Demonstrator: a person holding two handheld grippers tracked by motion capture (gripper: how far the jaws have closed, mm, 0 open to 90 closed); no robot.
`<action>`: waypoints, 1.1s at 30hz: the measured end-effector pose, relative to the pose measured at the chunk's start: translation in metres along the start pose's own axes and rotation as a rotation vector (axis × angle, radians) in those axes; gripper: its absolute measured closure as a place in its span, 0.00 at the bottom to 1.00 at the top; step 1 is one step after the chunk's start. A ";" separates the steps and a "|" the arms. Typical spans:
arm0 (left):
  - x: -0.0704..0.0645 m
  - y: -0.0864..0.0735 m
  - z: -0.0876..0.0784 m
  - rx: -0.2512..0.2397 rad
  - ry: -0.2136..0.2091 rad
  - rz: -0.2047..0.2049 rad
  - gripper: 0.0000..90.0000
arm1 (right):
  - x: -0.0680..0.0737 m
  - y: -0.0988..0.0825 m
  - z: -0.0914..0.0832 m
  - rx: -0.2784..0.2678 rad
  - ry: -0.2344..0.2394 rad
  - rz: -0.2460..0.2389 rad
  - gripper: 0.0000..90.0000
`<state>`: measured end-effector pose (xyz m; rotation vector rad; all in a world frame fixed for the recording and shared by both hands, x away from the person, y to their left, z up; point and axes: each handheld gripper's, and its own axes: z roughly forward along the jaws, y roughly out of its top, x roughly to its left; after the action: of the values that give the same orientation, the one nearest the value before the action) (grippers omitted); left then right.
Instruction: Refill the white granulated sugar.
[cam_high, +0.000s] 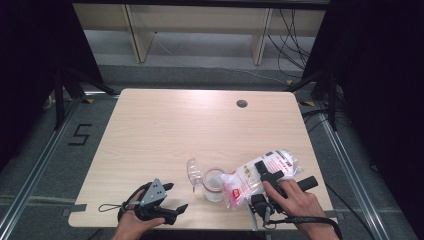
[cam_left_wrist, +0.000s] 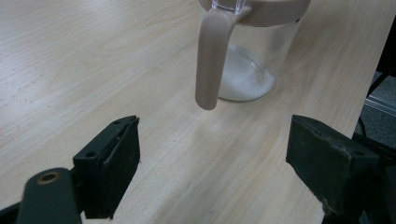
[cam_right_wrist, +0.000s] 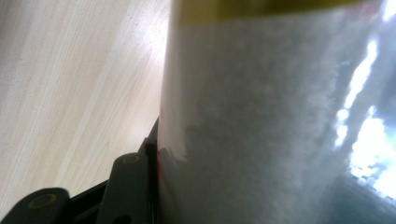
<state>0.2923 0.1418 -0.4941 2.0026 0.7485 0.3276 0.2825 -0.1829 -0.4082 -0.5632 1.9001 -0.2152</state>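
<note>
- Where the pale wood table (cam_high: 165, 135) meets its far edge, a dark round cable hole (cam_high: 242, 103) sits right of centre; the grain runs unmarked elsewhere.
- Beyond it, grey floor, a light wooden frame (cam_high: 140, 35) and loose black cables (cam_high: 292, 45) lie between black curtains (cam_high: 30, 75).
- Floor tape beside the table forms a "5" (cam_high: 80, 134).
- Near the front edge stands a clear jar (cam_high: 214, 184) with white grains at its bottom, its lid (cam_high: 193, 172) hinged open.
- Right tongs (cam_high: 264, 170) grip a plastic bag (cam_high: 260, 175) of white grains, tilted, its lower end at the jar's mouth.
- Left tongs (cam_high: 170, 197) rest released, near the jar.
</note>
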 end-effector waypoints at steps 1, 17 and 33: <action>0.001 0.000 0.000 0.000 0.000 0.014 0.19 | 0.001 0.000 0.000 0.000 0.000 0.020 0.59; 0.003 0.000 -0.001 0.022 0.007 0.027 0.20 | 0.002 -0.001 -0.001 0.002 0.002 0.035 0.59; 0.000 0.000 0.000 -0.001 0.001 0.001 0.19 | 0.004 -0.001 -0.001 0.008 0.007 0.056 0.59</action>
<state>0.2923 0.1418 -0.4941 2.0021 0.7480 0.3298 0.2805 -0.1857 -0.4104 -0.5039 1.9185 -0.1891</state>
